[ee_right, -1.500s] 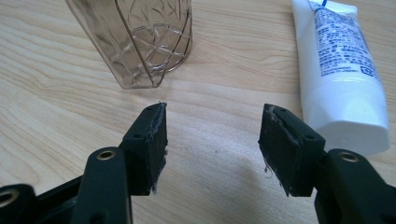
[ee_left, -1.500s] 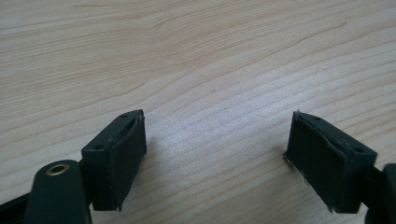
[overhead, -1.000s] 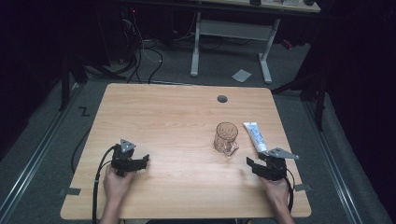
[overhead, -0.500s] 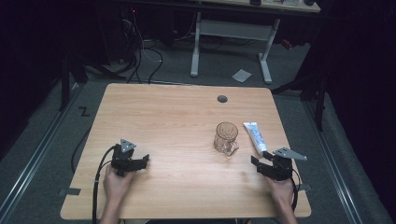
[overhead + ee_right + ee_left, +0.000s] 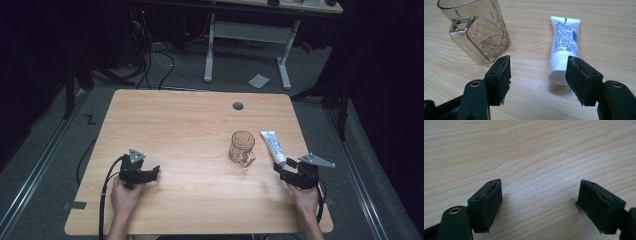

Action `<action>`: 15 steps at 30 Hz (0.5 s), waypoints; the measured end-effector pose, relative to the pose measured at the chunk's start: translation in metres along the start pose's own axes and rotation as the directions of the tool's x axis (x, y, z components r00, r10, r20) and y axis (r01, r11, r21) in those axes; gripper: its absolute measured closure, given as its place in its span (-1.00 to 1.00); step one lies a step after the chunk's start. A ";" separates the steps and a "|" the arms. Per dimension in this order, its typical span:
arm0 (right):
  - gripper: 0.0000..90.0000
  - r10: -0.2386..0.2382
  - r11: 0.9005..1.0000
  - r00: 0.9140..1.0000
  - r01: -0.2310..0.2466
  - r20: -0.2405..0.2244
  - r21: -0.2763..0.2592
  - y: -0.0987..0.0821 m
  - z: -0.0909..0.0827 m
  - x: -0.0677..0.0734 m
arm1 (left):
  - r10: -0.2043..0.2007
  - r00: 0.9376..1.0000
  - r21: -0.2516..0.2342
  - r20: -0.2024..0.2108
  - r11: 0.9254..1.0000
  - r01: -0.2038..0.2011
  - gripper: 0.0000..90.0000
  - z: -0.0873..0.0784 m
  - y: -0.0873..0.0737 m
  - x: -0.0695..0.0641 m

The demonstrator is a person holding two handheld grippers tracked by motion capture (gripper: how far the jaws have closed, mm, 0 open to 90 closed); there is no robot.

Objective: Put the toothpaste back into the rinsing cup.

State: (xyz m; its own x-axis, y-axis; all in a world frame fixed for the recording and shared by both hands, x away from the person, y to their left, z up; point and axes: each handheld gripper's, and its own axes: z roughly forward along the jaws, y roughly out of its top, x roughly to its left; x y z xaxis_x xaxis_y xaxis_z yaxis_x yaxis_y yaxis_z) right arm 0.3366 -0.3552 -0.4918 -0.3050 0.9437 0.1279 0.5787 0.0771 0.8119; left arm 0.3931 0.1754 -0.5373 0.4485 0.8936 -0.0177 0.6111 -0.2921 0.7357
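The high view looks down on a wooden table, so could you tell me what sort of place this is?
Probably a lab or workshop set up for recording: a bare wooden table on grey carpet, a tangle of cables on the floor behind, another desk's white frame, and dark surroundings.

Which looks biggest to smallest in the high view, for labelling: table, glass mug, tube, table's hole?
1. Table.
2. Glass mug and tube: look about alike, so unranked.
3. Hole.

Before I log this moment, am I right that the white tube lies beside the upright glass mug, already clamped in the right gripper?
Not quite: the right gripper is open, and the tube lies untouched beside the glass mug, as the right gripper view shows.
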 end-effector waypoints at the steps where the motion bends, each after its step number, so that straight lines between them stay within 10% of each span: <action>1: -0.18 0.002 1.000 1.000 -0.002 0.001 0.000 0.001 0.000 -0.002 | 0.000 1.000 0.000 0.000 1.000 0.000 -0.55 0.000 0.000 0.000; 15: -0.19 0.011 1.000 1.000 -0.011 0.007 0.001 0.024 0.011 -0.007 | -0.001 1.000 0.000 -0.001 1.000 0.001 -0.55 0.000 0.000 0.000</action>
State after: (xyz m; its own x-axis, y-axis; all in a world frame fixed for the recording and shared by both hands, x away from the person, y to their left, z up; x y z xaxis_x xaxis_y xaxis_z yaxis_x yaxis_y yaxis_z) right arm 0.3608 -0.3568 -0.4790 -0.2934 0.9468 0.1326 0.5827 0.0672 0.8099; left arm 0.3931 0.1754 -0.5373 0.4477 0.8940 -0.0177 0.6112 -0.2915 0.7358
